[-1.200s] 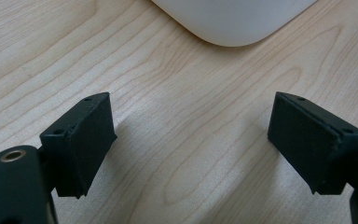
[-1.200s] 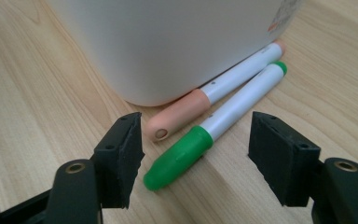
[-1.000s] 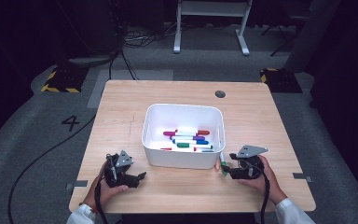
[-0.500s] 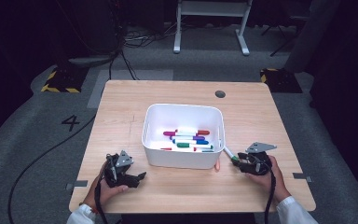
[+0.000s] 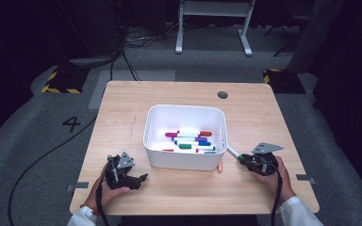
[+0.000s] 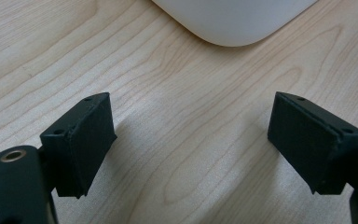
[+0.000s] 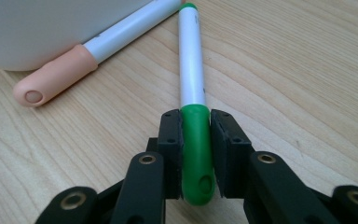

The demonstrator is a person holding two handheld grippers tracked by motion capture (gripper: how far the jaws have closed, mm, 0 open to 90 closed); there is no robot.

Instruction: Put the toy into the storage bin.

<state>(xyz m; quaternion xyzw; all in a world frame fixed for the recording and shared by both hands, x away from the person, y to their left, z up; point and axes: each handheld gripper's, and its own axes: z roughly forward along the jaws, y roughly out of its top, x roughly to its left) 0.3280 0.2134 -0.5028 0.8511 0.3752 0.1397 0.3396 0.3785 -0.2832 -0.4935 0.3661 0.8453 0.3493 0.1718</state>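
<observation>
Right tool: jaws clamped on the green cap end of a green marker, whose white barrel runs straight ahead, low over the wooden surface. Just beside it, to the tool's left: peach-capped marker, lying against the white bin, which holds more markers. Left tool: jaws wide apart, nothing between them, bin corner ahead.
</observation>
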